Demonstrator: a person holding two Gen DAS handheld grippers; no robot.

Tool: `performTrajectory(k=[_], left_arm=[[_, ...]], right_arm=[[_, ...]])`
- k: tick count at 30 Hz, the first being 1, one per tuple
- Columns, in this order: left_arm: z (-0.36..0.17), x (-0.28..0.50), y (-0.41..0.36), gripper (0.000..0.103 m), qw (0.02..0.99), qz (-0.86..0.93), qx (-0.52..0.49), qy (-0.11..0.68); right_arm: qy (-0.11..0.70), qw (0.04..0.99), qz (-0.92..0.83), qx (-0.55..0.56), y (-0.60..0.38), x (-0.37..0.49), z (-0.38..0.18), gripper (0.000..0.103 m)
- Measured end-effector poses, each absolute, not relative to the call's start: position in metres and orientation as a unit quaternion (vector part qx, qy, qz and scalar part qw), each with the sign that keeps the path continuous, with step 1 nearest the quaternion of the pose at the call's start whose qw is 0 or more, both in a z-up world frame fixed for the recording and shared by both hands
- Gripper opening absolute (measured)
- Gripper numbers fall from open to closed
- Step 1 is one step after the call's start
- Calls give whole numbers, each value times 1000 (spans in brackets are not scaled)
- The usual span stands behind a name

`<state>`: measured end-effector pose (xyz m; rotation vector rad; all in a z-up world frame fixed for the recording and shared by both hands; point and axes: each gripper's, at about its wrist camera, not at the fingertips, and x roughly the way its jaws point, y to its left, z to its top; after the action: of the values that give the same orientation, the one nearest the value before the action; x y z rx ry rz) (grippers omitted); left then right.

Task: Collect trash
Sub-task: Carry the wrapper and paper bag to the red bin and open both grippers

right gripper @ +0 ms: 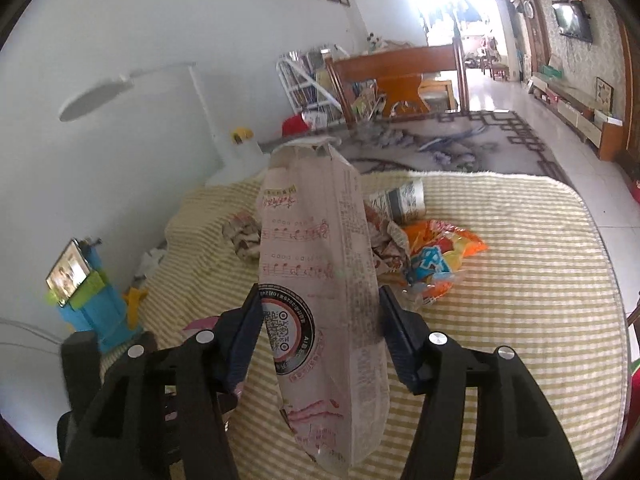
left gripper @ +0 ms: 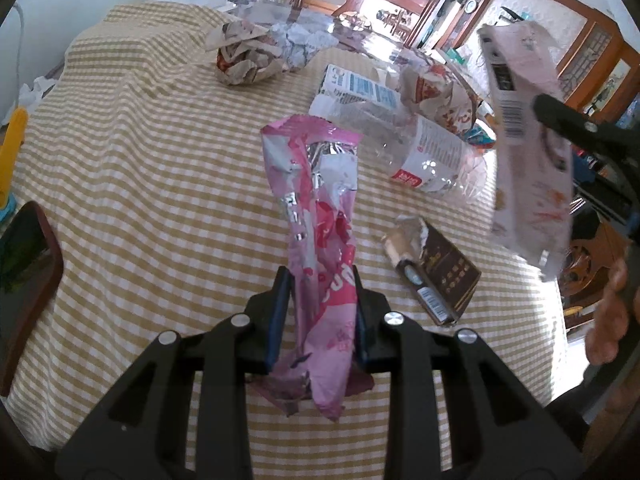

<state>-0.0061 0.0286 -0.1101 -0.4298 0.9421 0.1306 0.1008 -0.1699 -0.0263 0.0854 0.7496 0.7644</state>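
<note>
Trash pickup's barely started: left gripper (left gripper: pixel 318 316) clamps a pink wrapper (left gripper: pixel 316 216), right gripper (right gripper: pixel 320 332) squeezes a pale paper bag (right gripper: pixel 320 280); crushed bottle (left gripper: pixel 424 152), dark carton (left gripper: pixel 436 272), crumpled paper (left gripper: pixel 244 56) remain.

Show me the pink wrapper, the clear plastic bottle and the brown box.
pink wrapper (left gripper: pixel 320 240), left wrist view, mid-length
clear plastic bottle (left gripper: pixel 424 152), left wrist view, labelled body
brown box (left gripper: pixel 444 276), left wrist view, top face

You have a crumpled pink foil wrapper (left gripper: pixel 320 248) standing upright, pinched near its lower end, and a pale paper bag (right gripper: pixel 324 292) printed with red music notes, lifted upright. On the checked surface (left gripper: pixel 160 184) lie a crushed clear bottle (left gripper: pixel 424 152) and a brown carton (left gripper: pixel 436 272).
</note>
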Motion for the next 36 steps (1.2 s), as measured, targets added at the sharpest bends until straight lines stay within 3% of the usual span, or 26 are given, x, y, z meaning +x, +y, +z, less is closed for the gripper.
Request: performTrajectory(k=[7, 23, 36], left_arm=[[-108, -3, 26, 27, 876, 61, -199, 436], [-100, -2, 6, 27, 891, 51, -174, 416], [-34, 19, -96, 27, 901, -97, -178, 383]], right_arm=[[313, 880, 352, 50, -201, 75, -5, 55], [333, 874, 308, 175, -326, 24, 1, 55], [327, 874, 253, 254, -407, 9, -4, 55]])
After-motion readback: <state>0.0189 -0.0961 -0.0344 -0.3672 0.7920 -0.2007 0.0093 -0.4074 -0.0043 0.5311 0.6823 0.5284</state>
